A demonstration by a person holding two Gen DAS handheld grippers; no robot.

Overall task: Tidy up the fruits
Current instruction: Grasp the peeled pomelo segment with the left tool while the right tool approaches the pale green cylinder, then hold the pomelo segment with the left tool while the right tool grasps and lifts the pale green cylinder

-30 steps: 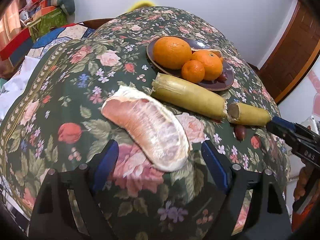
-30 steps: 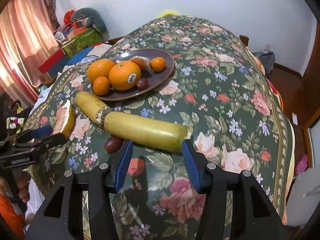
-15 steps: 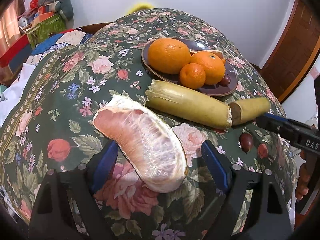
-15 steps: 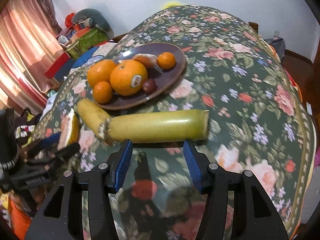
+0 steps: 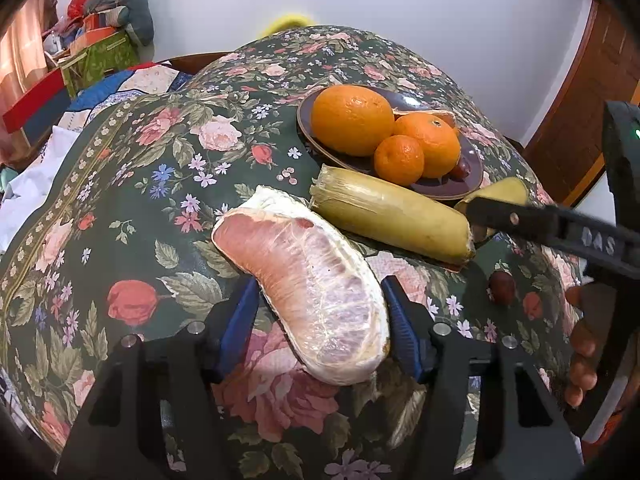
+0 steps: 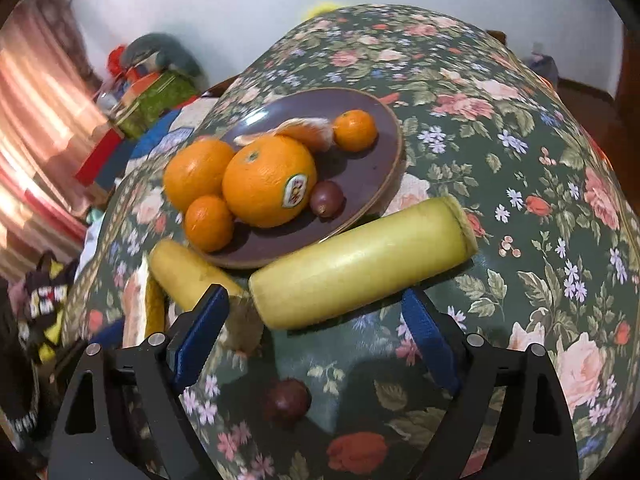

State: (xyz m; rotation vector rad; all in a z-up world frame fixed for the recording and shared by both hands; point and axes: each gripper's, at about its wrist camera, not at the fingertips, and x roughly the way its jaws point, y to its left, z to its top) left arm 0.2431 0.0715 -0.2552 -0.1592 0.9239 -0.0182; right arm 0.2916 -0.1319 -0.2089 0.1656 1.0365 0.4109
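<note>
A peeled pink pomelo segment (image 5: pixel 312 280) lies on the flowered tablecloth between the blue pads of my left gripper (image 5: pixel 320 320). Its jaws are closing and both pads touch the segment's sides. A long yellow stalk piece (image 6: pixel 360 260) lies in front of the brown plate (image 6: pixel 360 172), its near end just inside my right gripper (image 6: pixel 316 336). Those jaws are opening and the pads stand apart from it. A shorter yellow piece (image 6: pixel 188 272) lies at its left end. The plate holds several oranges (image 6: pixel 268 180) and a small dark fruit (image 6: pixel 326 198).
A loose dark round fruit (image 6: pixel 286 400) sits on the cloth under my right gripper. A finger (image 5: pixel 520 220) of that gripper crosses the right side of the left wrist view, with a person's hand (image 5: pixel 584 360) below it. Boxes and bedding (image 5: pixel 100 52) are piled beyond the table's far left.
My left jaws have narrowed onto the pomelo segment. My right gripper has moved in toward the long yellow piece, rolled, and its jaws have spread wider.
</note>
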